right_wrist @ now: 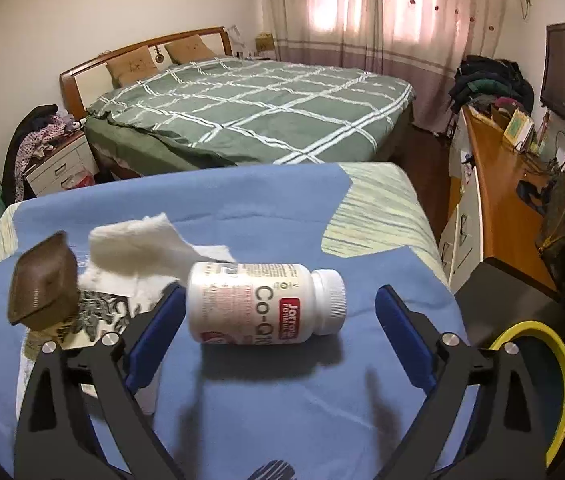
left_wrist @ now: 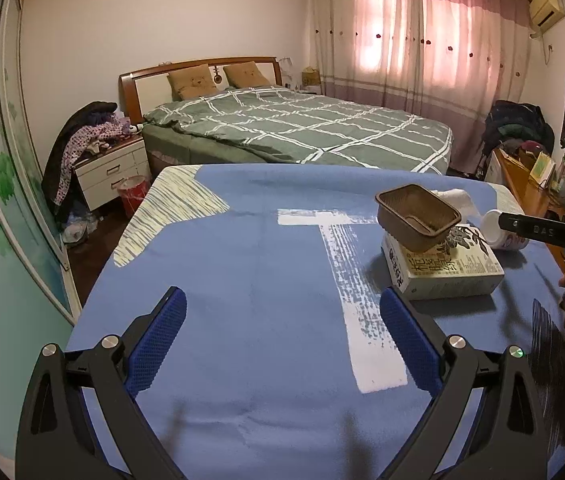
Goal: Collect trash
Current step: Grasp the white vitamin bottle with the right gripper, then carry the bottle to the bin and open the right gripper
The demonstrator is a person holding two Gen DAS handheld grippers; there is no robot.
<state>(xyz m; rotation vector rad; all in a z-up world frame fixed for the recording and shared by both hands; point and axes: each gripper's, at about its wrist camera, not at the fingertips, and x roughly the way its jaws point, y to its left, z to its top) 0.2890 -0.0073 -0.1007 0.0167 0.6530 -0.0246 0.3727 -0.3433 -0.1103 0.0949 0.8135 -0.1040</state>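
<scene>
Right tool (right_wrist: 278,312) is hanging wide open over the blue-covered worktop (right_wrist: 282,400), its blue pads straddling the white pill bottle (right_wrist: 258,304) lying on its side, not pressing it. Left tool (left_wrist: 282,320) is idling open and empty over bare cloth. By the look of it, we're lining up the pickup: next comes lowering and squeezing across the bottle's body, while the crumpled tissue (right_wrist: 138,240) is waiting just behind.
</scene>
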